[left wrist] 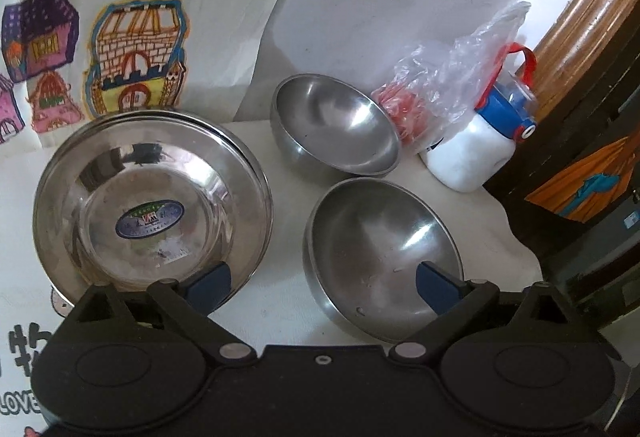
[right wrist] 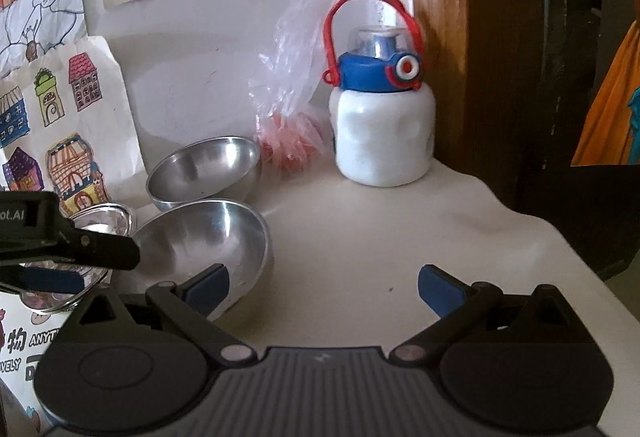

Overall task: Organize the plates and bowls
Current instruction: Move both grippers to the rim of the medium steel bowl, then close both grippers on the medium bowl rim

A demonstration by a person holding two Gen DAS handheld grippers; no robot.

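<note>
A stack of steel plates with a blue sticker lies on the white table at the left. A steel bowl sits near me at the right, and a second steel bowl stands behind it. My left gripper is open and empty, one finger over the plates' rim, the other over the near bowl. In the right wrist view my right gripper is open and empty over the table, its left finger at the near bowl. The far bowl and plates show there too.
A white bottle with a blue lid and red handle stands at the back, beside a plastic bag of red items. Drawings hang on the wall. A wooden post and the table's right edge bound the right side.
</note>
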